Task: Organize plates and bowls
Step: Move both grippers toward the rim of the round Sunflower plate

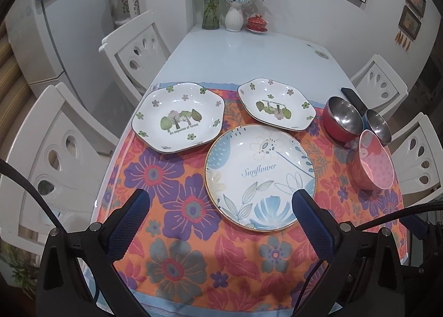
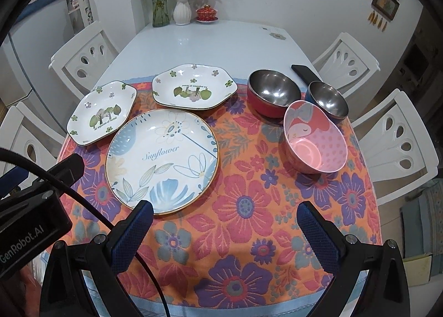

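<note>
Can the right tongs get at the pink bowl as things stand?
Probably yes: the right tongs are open and empty, the pink bowl sits ahead with bare cloth between.

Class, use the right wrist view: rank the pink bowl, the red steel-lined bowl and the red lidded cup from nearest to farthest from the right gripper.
From the right gripper:
1. Pink bowl, ahead to the right on the floral cloth.
2. Red steel-lined bowl, just behind it, at the cloth's far part.
3. Red lidded cup, at the table's far end beside the vases.

Left gripper (image 1: 221,200) jaws wide apart, empty; right gripper (image 2: 224,213) likewise, both hovering level.
</note>
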{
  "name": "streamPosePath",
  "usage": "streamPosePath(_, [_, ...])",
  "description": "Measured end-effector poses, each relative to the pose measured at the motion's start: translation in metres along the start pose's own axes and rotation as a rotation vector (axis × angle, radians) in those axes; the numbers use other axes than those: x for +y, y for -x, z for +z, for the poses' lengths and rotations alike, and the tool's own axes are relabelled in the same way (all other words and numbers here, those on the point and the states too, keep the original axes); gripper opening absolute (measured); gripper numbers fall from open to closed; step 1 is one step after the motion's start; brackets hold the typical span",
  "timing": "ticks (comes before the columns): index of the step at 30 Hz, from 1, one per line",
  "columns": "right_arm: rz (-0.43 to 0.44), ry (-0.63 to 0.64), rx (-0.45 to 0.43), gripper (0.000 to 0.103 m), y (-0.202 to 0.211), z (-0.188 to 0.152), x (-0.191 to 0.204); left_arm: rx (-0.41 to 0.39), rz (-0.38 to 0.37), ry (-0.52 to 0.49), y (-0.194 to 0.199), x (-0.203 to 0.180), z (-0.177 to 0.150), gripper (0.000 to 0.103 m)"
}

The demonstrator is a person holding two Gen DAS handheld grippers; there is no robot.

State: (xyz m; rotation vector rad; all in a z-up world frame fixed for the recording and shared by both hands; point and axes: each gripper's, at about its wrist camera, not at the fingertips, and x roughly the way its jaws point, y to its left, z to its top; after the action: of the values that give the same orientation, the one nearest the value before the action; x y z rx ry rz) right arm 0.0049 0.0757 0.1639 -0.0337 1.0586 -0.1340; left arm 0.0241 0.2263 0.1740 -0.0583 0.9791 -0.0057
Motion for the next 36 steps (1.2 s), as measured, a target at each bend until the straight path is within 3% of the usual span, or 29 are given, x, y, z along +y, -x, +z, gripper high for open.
streamPosePath(36, [0.026,-0.025,0.032,0.103,-0.012,0.004,-0.005,0.049,0.007,0.0,-0.013,-0.004,-0.004,0.102])
